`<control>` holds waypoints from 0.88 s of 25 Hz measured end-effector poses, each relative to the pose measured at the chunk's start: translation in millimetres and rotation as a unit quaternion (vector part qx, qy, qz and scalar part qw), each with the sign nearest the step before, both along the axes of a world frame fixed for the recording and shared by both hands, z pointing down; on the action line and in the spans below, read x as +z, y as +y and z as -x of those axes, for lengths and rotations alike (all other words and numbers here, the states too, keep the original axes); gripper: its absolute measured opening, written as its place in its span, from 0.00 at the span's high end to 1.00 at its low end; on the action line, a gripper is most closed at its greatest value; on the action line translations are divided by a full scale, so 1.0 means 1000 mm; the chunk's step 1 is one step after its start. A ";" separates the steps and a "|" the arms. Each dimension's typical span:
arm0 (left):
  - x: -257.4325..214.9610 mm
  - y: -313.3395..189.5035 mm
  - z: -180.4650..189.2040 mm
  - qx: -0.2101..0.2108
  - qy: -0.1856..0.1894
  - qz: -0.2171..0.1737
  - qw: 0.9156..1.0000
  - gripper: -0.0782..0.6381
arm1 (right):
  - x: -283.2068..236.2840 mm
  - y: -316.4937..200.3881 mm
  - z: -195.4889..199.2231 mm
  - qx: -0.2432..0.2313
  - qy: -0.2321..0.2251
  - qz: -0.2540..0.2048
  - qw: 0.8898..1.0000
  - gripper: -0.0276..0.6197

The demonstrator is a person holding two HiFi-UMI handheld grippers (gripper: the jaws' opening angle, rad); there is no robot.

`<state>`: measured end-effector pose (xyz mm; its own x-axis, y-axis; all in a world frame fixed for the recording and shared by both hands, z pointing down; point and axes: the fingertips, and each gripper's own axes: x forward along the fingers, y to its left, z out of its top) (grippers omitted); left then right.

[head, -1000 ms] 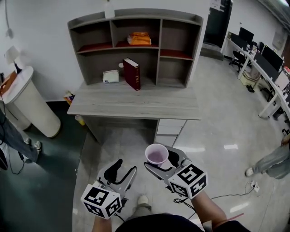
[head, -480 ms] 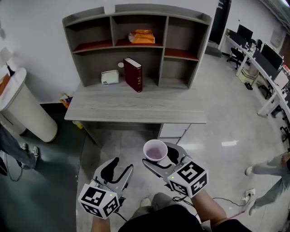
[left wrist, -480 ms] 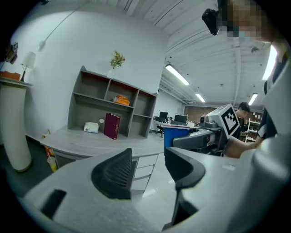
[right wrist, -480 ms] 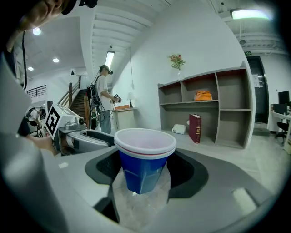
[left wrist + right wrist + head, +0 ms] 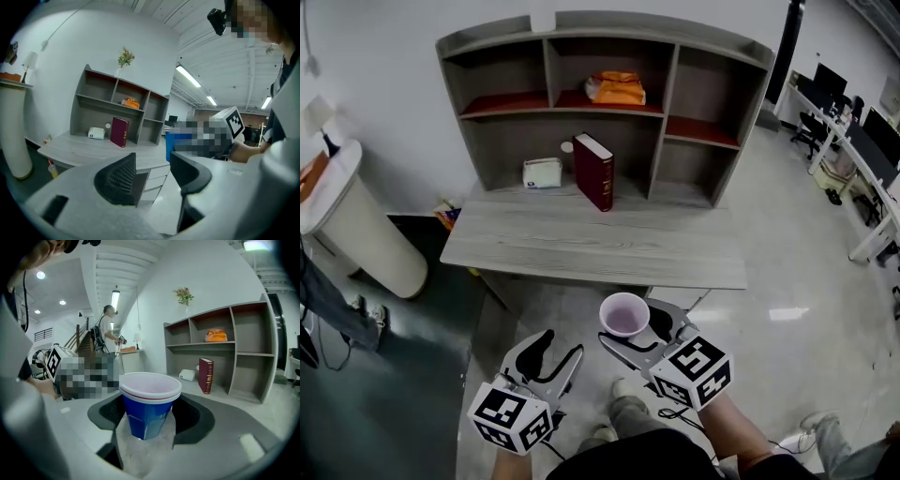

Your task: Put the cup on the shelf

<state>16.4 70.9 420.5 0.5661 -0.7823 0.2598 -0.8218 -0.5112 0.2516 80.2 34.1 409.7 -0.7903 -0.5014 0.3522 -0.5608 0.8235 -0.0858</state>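
Observation:
A blue cup with a white rim and pale inside stands upright between the jaws of my right gripper, which is shut on it in front of the grey desk. In the right gripper view the cup fills the space between the dark pads. The grey shelf with open compartments stands at the back of the desk. My left gripper hangs lower left, open with nothing in it; in its own view the left gripper shows only floor and desk between its jaws.
A dark red book stands upright on the desk beside a small white box. An orange thing lies in an upper middle compartment. A white round stand is at the left, a person's legs beside it.
The desk and shelf have grown larger and drifted right in the head view. Both grippers hold the same pose, the cup still in the right one.

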 end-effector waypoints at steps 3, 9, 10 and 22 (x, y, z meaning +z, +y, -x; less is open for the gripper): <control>-0.002 -0.026 -0.004 -0.006 -0.003 -0.001 1.000 0.59 | -0.003 -0.027 0.000 -0.010 -0.001 -0.002 1.000 0.48; -0.014 -0.073 -0.008 -0.024 -0.006 -0.009 1.000 0.59 | -0.012 -0.071 -0.001 -0.034 0.001 -0.007 0.999 0.48; -0.015 -0.080 -0.009 -0.027 -0.008 -0.011 1.000 0.59 | -0.013 -0.078 -0.001 -0.038 0.001 -0.008 0.999 0.48; -0.028 -0.150 -0.023 -0.057 -0.015 -0.031 0.998 0.59 | -0.017 -0.143 -0.008 -0.074 0.003 -0.012 0.997 0.48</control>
